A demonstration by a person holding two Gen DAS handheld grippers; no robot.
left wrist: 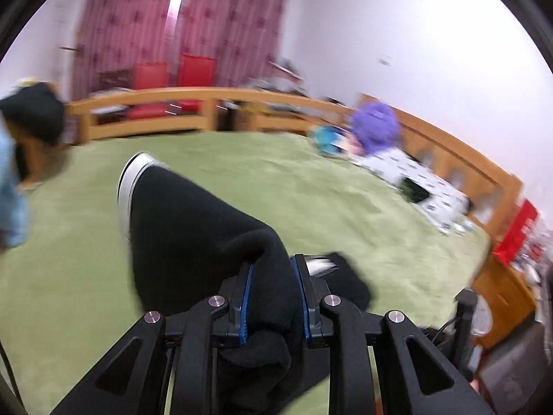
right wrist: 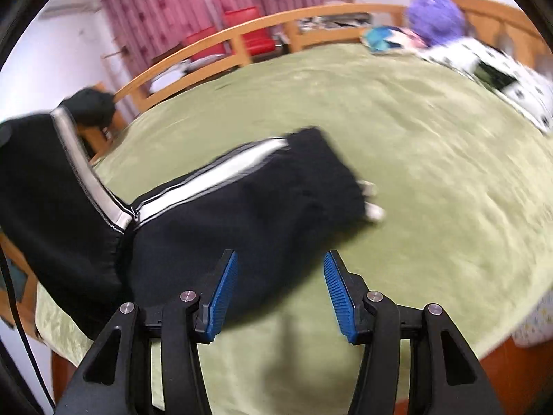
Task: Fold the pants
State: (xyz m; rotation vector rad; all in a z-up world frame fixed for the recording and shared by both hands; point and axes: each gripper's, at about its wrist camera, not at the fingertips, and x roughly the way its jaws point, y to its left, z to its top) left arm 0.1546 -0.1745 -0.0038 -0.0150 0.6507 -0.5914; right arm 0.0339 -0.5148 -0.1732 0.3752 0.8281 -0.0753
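Left gripper [left wrist: 273, 276]: clenched on a bunched fold of black pants [left wrist: 179, 228]. Right gripper [right wrist: 280, 269]: released, over the pants' near edge; bare green bedspread [right wrist: 432, 190] lies rightward.

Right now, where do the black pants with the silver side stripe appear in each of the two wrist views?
Left wrist view: the black pants with the silver side stripe fill the lower centre, bunched between the fingers of the left gripper.
Right wrist view: the pants lie from the left edge to the centre, ahead of the open right gripper.
Shared landmark: the purple plush toy by the wooden bed rail.
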